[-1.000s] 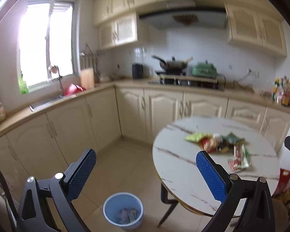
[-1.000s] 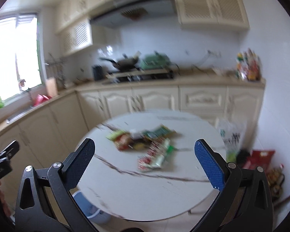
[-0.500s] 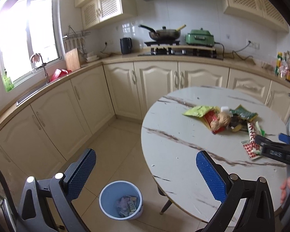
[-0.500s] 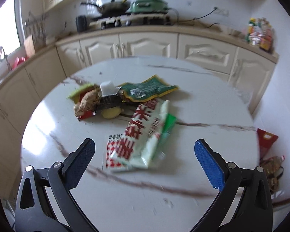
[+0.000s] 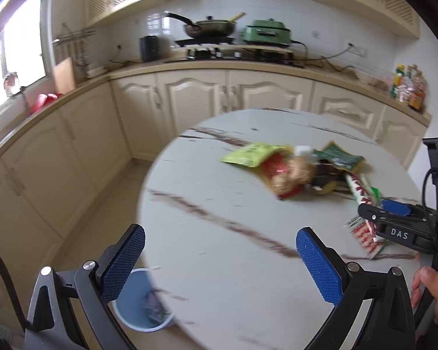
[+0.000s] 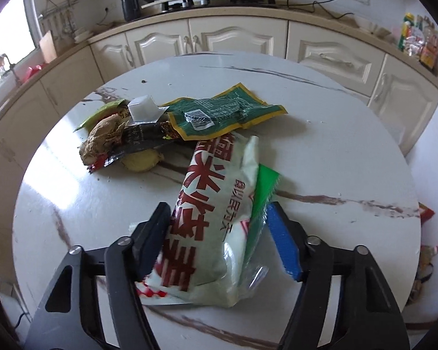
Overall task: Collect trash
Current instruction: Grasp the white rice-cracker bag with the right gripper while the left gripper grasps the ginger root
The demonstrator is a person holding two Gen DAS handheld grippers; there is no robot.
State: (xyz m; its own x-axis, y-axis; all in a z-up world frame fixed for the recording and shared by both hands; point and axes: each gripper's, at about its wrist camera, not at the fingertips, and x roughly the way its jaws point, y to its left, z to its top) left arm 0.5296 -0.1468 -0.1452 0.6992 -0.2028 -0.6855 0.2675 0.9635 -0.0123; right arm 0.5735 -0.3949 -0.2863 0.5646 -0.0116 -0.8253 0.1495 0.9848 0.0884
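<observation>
A white packet with red lettering (image 6: 216,215) lies on the round marble table (image 6: 321,145). My right gripper (image 6: 219,213) straddles it, jaws closing; both pads touch its sides and the packet bulges up between them. Behind it sits a pile of trash: a dark green wrapper (image 6: 219,113), a black wrapper (image 6: 143,138), a brown lump (image 6: 105,137) and a yellow-green packet (image 6: 102,113). My left gripper (image 5: 219,239) hangs open and empty over the table's near edge. The left wrist view shows the right gripper (image 5: 385,213) at the far right, on the same packet (image 5: 365,233).
A light blue bin (image 5: 143,306) with some trash in it stands on the floor below the table's left edge. Cream cabinets (image 5: 189,102) and a counter with a stove (image 5: 233,49) run behind the table. A person's hand (image 5: 432,291) holds the right gripper's handle.
Both grippers came forward and tilted down over the table. The right gripper dropped onto the white and red packet and its jaws narrowed around it. The left jaws stayed wide.
</observation>
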